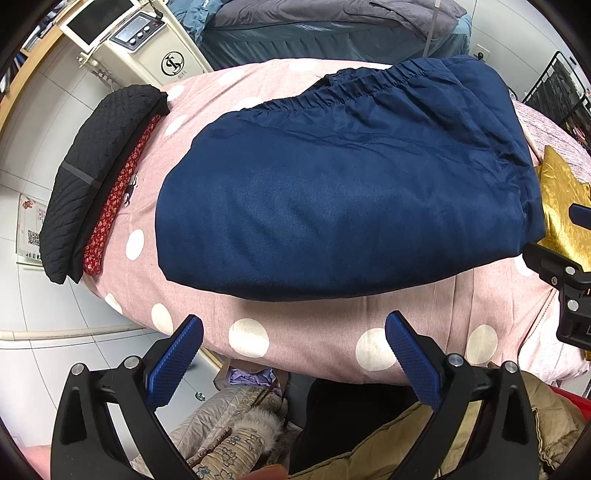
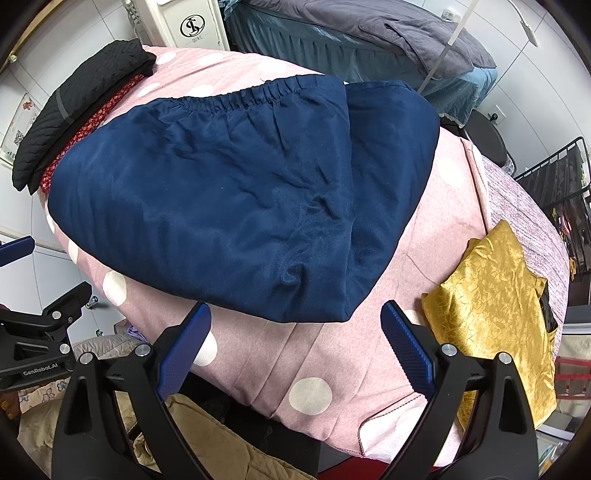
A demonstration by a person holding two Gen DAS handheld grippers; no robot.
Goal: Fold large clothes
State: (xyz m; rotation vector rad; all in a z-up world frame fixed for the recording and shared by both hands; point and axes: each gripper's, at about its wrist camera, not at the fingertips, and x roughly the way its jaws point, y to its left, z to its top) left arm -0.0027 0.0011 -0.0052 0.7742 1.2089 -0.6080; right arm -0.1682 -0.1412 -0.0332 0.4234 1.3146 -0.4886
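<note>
A folded navy blue garment [image 1: 343, 192] with an elastic gathered waistband lies flat on the pink polka-dot bedcover [image 1: 306, 332]; it also fills the middle of the right wrist view [image 2: 229, 199]. My left gripper [image 1: 293, 332] hovers open just short of the garment's near edge, holding nothing. My right gripper [image 2: 295, 325] is open too, its blue pads on either side of the garment's near right corner but short of it and apart from it. The right gripper's body shows at the right edge of the left view [image 1: 565, 273].
A folded black quilted garment [image 1: 96, 173] on red floral cloth [image 1: 118, 192] sits at the bed's far left. A gold fabric piece [image 2: 495, 321] lies at the right. A white machine [image 1: 144, 40] and another bed [image 2: 351, 33] stand behind. Padded clothes [image 1: 229, 432] lie below the bed's near edge.
</note>
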